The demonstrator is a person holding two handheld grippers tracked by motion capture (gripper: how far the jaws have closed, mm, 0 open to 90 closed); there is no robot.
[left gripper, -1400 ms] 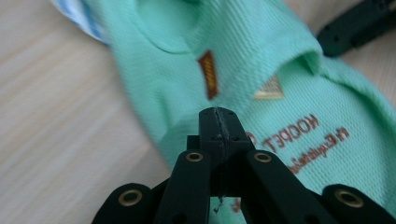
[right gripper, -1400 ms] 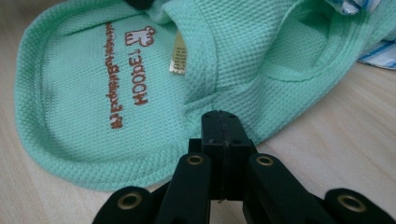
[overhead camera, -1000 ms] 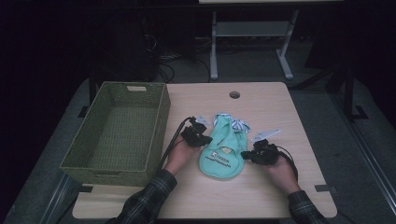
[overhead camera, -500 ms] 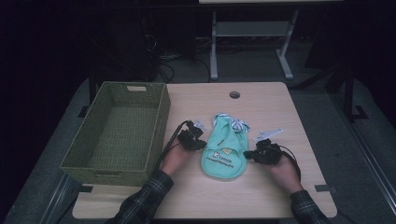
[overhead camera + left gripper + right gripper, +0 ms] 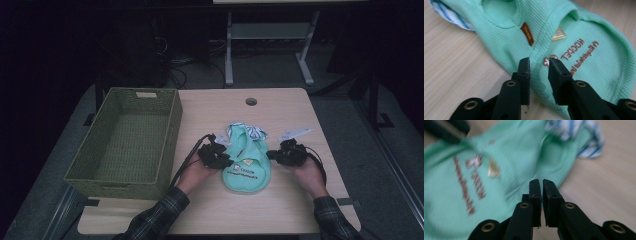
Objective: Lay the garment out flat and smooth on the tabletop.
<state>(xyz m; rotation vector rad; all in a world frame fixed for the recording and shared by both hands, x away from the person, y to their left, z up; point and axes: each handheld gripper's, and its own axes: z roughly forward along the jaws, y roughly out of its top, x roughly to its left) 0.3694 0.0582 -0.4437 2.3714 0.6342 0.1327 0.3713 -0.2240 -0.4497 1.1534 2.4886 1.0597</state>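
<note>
A small mint-green garment point(image 5: 245, 162) with brown lettering and a blue-and-white striped collar point(image 5: 247, 131) lies flat on the wooden table point(image 5: 290, 110). My left gripper point(image 5: 226, 161) is at its left edge. In the left gripper view this gripper point(image 5: 539, 62) has just been opening, and its jaws stand apart over the garment's hem point(image 5: 586, 57) without pressing on it. My right gripper point(image 5: 271, 156) is at the garment's right edge. Its jaws point(image 5: 541, 182) have just begun to part, a narrow slit with nothing in it, by the blurred green cloth point(image 5: 456, 170).
A green woven basket point(image 5: 172, 130) stands to the left of the garment with nothing in it. A white tag point(image 5: 294, 133) lies just beyond the right gripper. There is a cable hole point(image 5: 251, 101) farther back. Table edges lie close on both sides.
Both grippers have let go of the garment's sides and drawn slightly away from it. The left jaws have parted clearly, the right only a slit. The garment now lies flat.
</note>
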